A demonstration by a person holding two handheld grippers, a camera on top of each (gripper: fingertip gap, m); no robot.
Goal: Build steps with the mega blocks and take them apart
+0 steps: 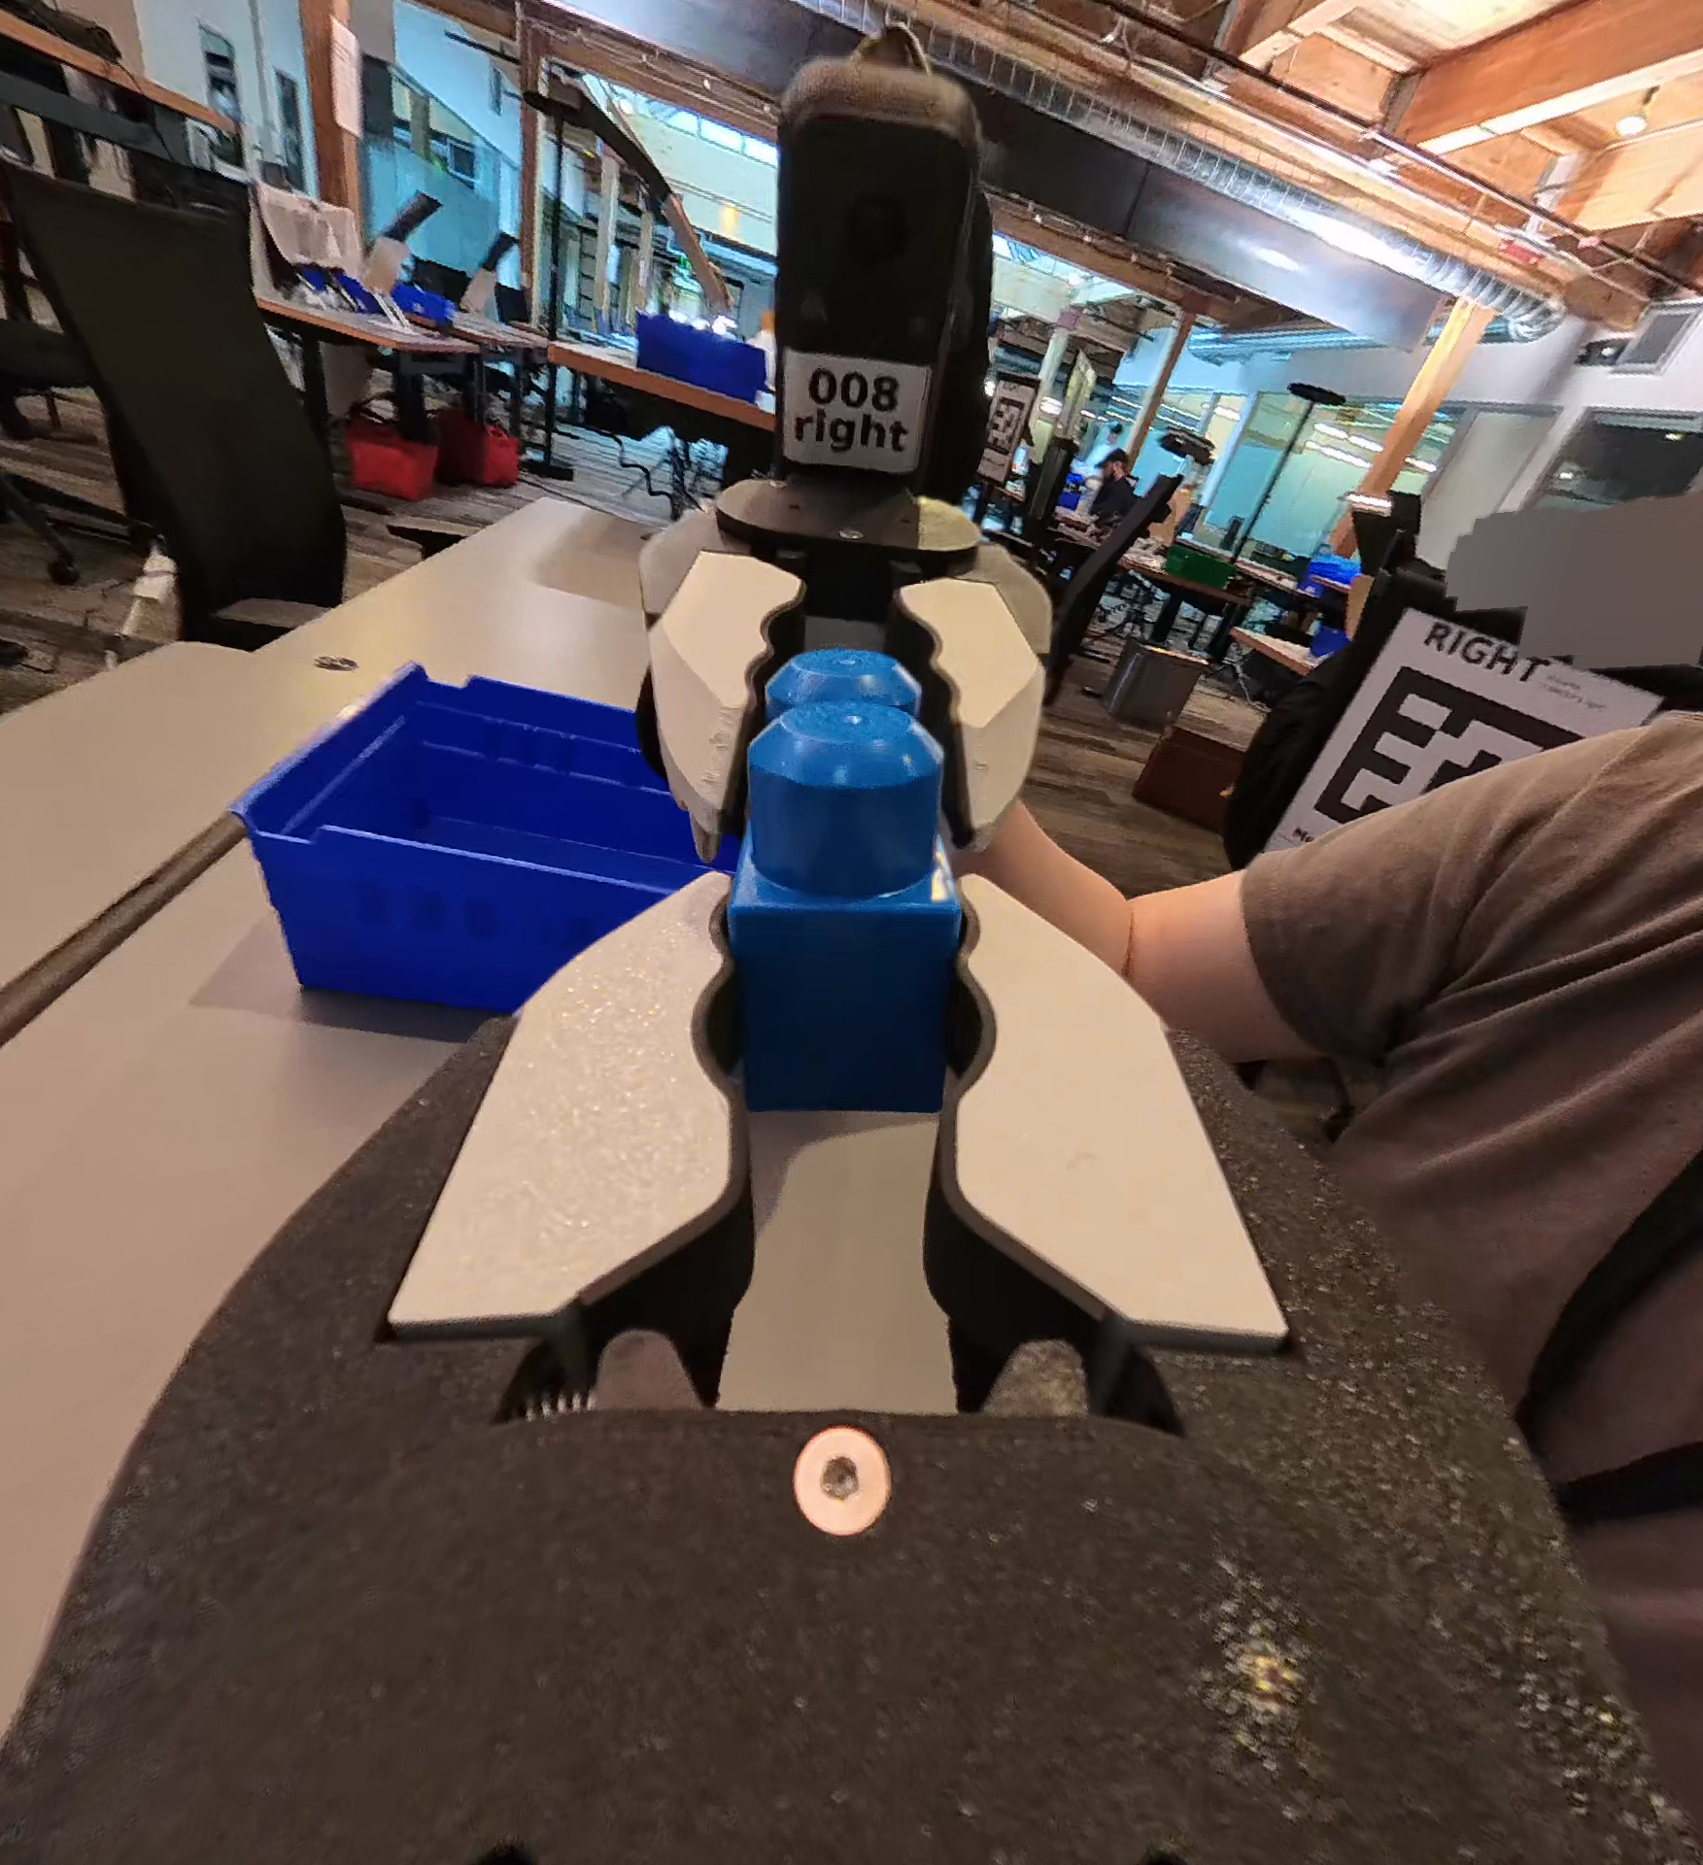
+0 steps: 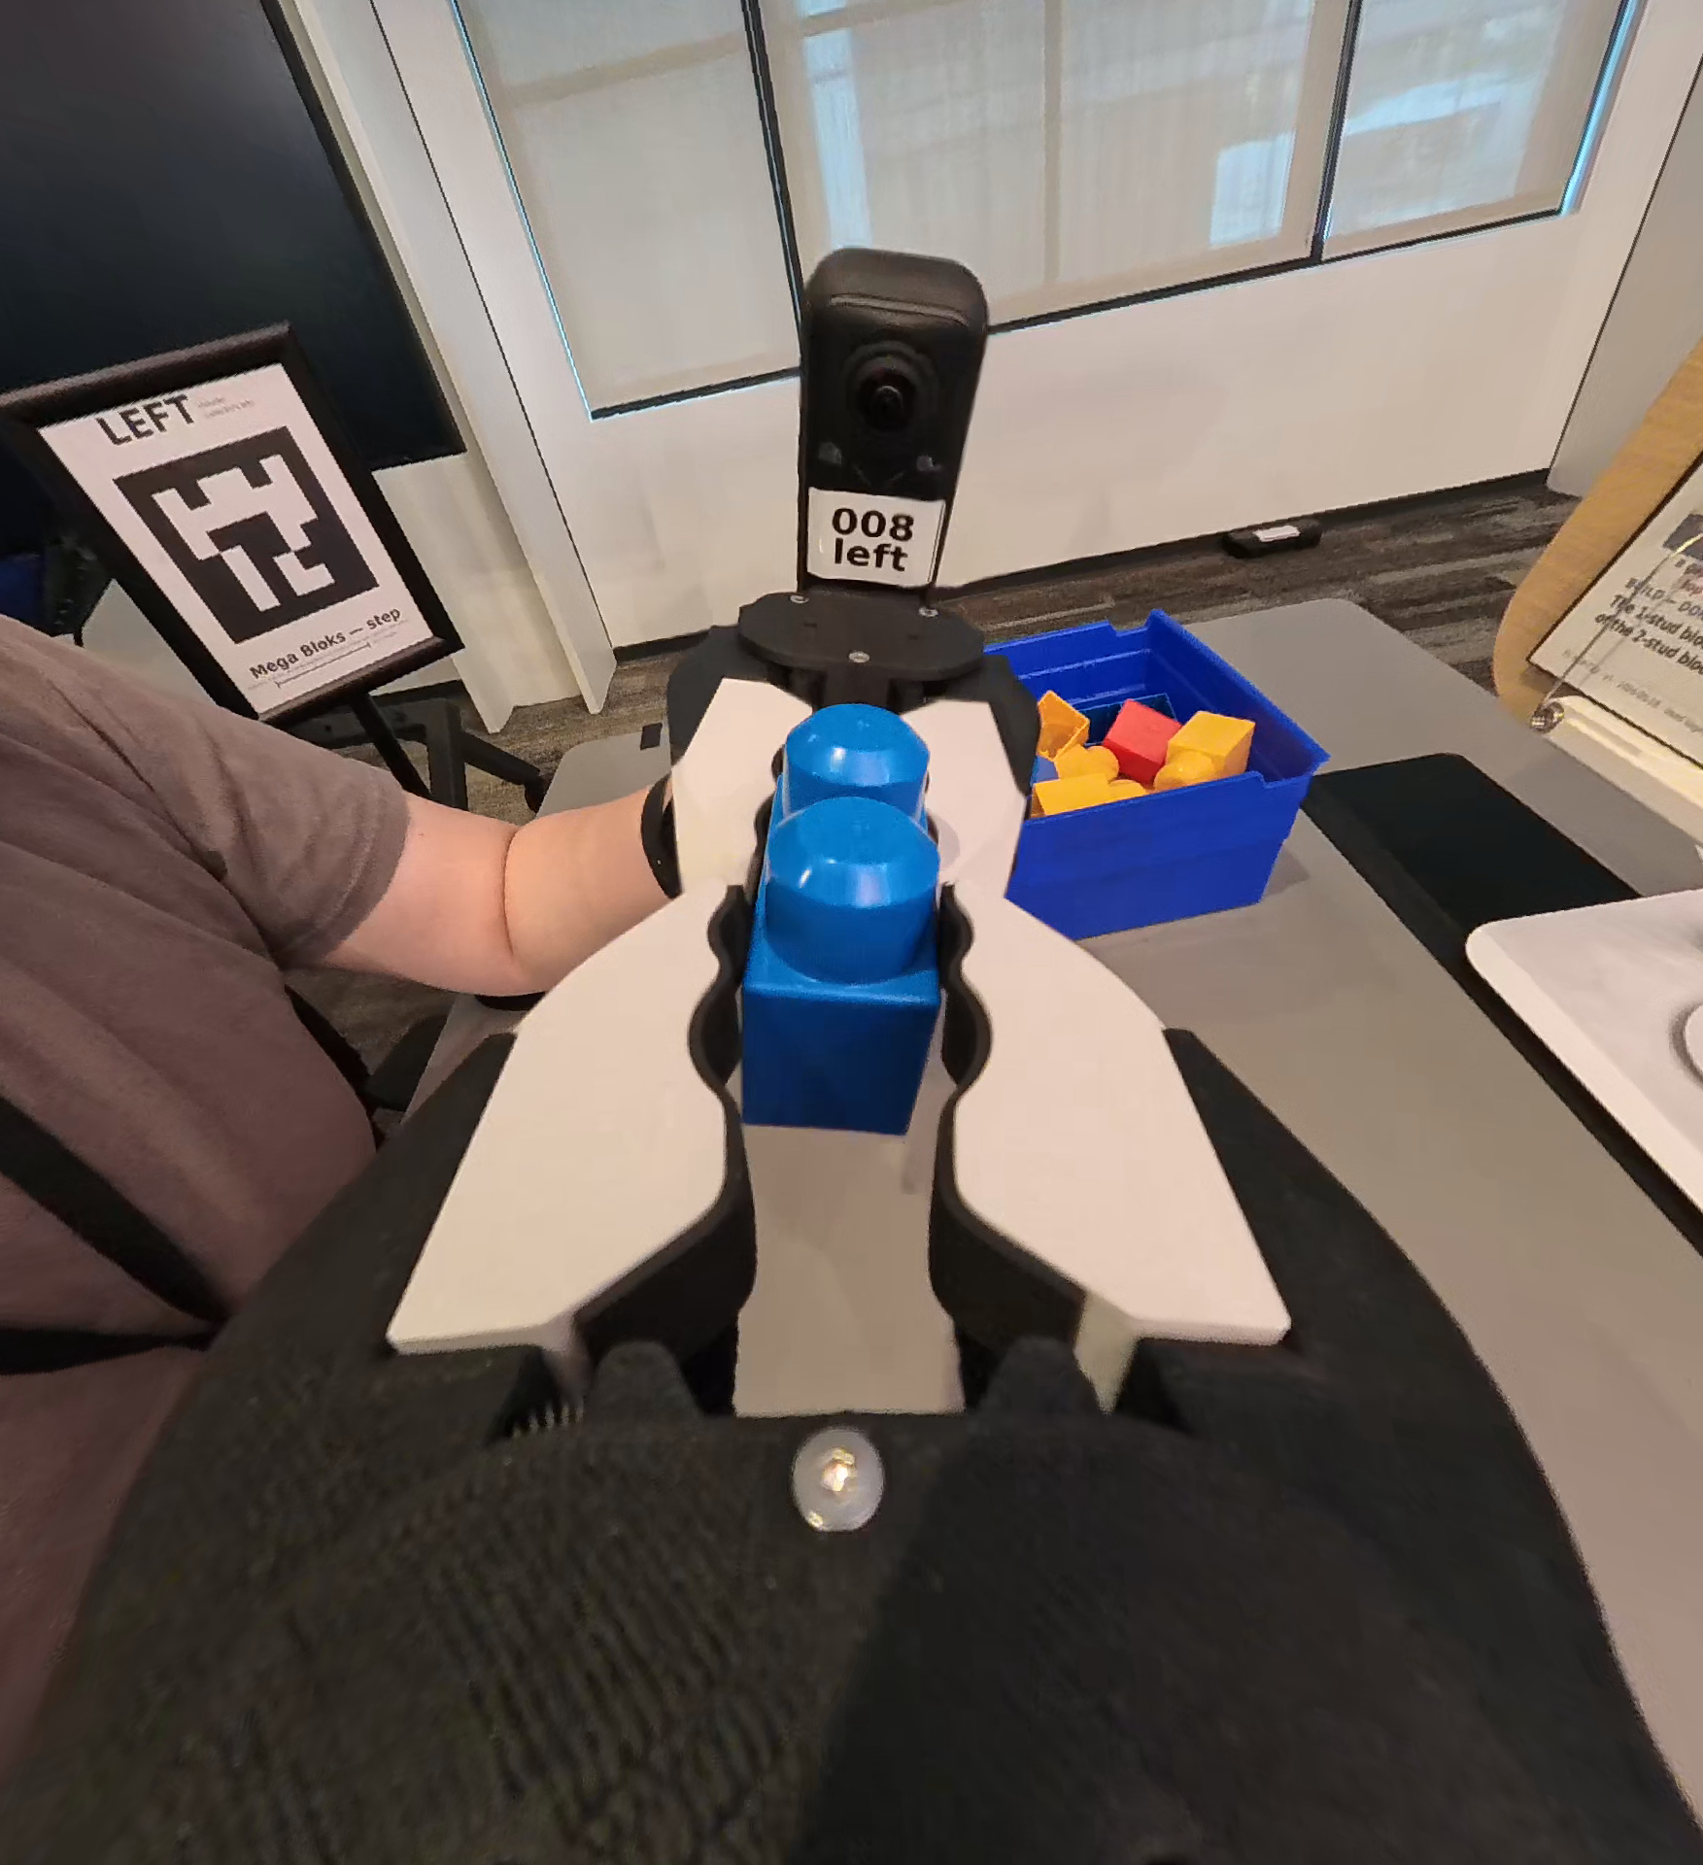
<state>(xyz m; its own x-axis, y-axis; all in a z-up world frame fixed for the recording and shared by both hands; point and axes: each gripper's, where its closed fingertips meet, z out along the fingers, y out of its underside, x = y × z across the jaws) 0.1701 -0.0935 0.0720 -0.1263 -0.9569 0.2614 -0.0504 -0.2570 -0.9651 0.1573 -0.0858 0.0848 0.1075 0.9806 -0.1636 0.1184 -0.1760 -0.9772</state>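
A blue two-stud mega block (image 1: 842,999) is held in the air above the grey table (image 1: 120,1161), gripped from both ends. My left gripper (image 1: 842,908) is shut on the near end of its body. My right gripper (image 1: 842,817), facing me, is shut on the far end. In the right wrist view, the right gripper (image 2: 847,908) clamps the near end of the same block (image 2: 837,1050), and the left gripper (image 2: 852,858) holds the far end. The studs point up. No other block is attached.
A blue bin (image 2: 1160,868) holding yellow and red blocks (image 2: 1140,737) stands on the table beyond the grippers. In the left wrist view a blue bin (image 1: 463,888) shows no blocks inside. A white base (image 2: 1634,1019) and an instruction board (image 2: 1665,626) are at the right. The person's arm (image 1: 1190,959) is close by. Both grippers' tips are close together, under 4 cm apart.
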